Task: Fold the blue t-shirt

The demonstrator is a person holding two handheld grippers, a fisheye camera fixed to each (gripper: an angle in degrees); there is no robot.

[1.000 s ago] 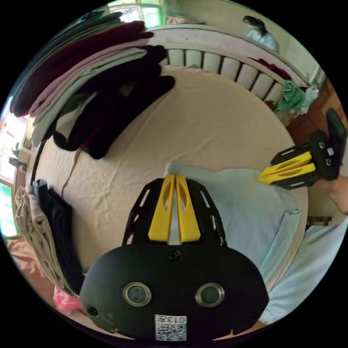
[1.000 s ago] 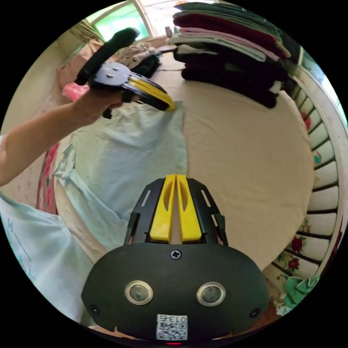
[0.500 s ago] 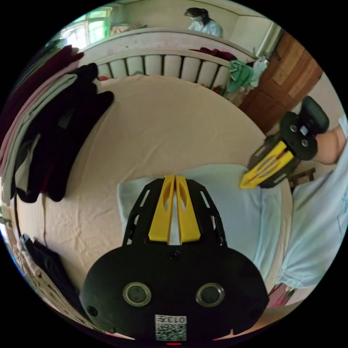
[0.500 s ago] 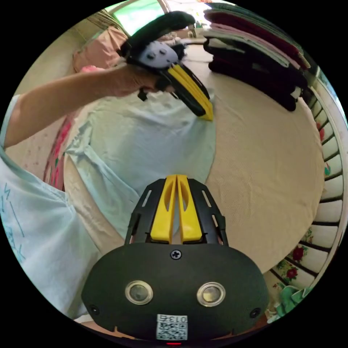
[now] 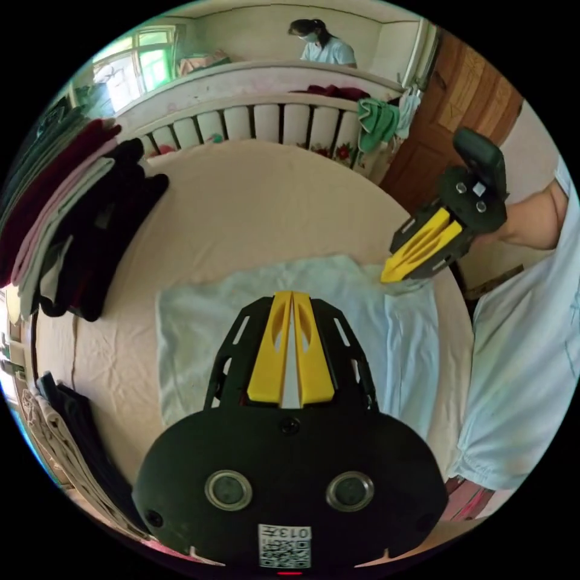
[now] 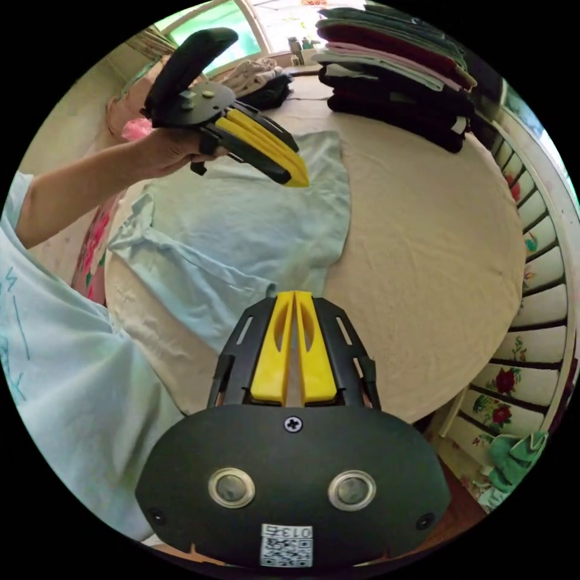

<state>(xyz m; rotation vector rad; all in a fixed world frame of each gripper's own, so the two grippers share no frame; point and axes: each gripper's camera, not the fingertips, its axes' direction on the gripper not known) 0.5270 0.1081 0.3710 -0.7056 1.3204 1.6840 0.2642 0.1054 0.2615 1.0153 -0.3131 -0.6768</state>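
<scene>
I've got the pale blue cotton t-shirt spread flat on the beige-sheeted bed, lying along the near edge where I stand, its hem end toward the stack of folded dark and maroon clothes at the far corner. One sleeve is bunched and lies crooked near the bed's edge.

My left gripper, yellow jaws pressed together on nothing, hovers above the shirt's middle. My right gripper is also pressed together; its tips sit right at the shirt's far edge, but I can't tell whether any cloth is caught between them or it is just poised beside it.

The risks, as I judge them: that crumpled sleeve could get trapped inside the first fold and leave a lump. The near side of the shirt sits close to the bed's edge, so a careless tug could drag it over. And with both jaws together, I'd need to spread them before any grab, or I'll only push the fabric into wrinkles.
</scene>
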